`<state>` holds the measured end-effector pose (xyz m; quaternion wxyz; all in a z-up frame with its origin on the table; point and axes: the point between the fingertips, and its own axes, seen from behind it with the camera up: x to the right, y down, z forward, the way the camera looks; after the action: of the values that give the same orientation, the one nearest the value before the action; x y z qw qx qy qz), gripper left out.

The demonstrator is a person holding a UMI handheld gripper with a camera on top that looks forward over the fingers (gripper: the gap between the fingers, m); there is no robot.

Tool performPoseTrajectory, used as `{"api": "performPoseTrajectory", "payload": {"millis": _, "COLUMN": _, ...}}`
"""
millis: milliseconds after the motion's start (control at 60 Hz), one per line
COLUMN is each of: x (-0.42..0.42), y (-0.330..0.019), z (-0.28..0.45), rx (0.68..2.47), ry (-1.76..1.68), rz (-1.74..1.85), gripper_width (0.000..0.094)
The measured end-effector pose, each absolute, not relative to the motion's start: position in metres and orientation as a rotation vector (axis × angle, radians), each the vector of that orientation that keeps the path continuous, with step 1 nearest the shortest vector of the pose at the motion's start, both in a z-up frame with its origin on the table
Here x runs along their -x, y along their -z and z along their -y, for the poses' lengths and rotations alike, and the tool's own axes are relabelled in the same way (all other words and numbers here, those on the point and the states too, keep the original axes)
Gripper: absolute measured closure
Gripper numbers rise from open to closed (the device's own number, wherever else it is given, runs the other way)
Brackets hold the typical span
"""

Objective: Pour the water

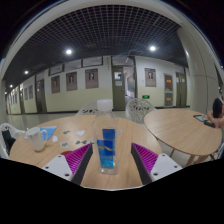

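Note:
A clear plastic bottle (107, 148) with a blue label and a white cap stands upright on a round wooden table (60, 160). It stands between my fingers, with a gap at either side. My gripper (111, 160) is open, its magenta pads (78, 158) flanking the bottle's lower half. A pale cup (38, 141) stands on the same table, off to the left beyond the left finger.
A blue object (48, 131) lies behind the cup. A second round table (185, 125) stands to the right, with a person (217, 108) at its far side. White chairs (140, 108) stand beyond the tables, and a wall with doors lies behind them.

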<state>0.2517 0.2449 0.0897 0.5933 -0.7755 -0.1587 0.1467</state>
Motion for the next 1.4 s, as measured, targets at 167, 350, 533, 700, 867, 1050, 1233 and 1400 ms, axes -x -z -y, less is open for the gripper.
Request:
{"api": "performPoseTrajectory", "payload": {"millis": 167, "x": -0.235, "y": -0.091, "z": -0.281, "rx": 1.769, "ry": -0.350, "rz": 0.249, "gripper_width": 0.0103}}
{"api": "performPoseTrajectory", "payload": {"millis": 350, "x": -0.221, "y": -0.089, "z": -0.299, "rx": 1.741, "ry": -0.293, "rz": 0.211, "gripper_width": 0.0470}}
{"api": "performPoseTrajectory", "payload": {"millis": 533, "x": -0.222, "y": -0.089, "z": -0.297, "rx": 1.732, "ry": -0.201, "rz": 0.199, "gripper_width": 0.0576}}
{"api": "performPoseTrajectory", "payload": {"millis": 700, "x": -0.198, "y": -0.135, "z": -0.277, "rx": 1.642, "ry": 0.053, "rz": 0.399, "gripper_width": 0.0626}}
{"api": "performPoseTrajectory", "payload": {"millis": 867, "x": -0.111, "y": -0.200, "z": -0.256, "rx": 1.375, "ry": 0.488, "rz": 0.838, "gripper_width": 0.0624}}
{"api": "performPoseTrajectory", "payload": {"millis": 1050, "x": -0.012, "y": -0.206, "z": -0.235, "rx": 0.955, "ry": 0.976, "rz": 1.346, "gripper_width": 0.0631}}
{"api": "performPoseTrajectory", "payload": {"millis": 1233, "x": 0.015, "y": -0.209, "z": -0.217, "rx": 0.525, "ry": 1.380, "rz": 1.619, "gripper_width": 0.0627}}
{"api": "performPoseTrajectory", "payload": {"millis": 1400, "x": 0.007, "y": -0.209, "z": -0.206, "rx": 0.407, "ry": 1.477, "rz": 1.740, "gripper_width": 0.0627}}
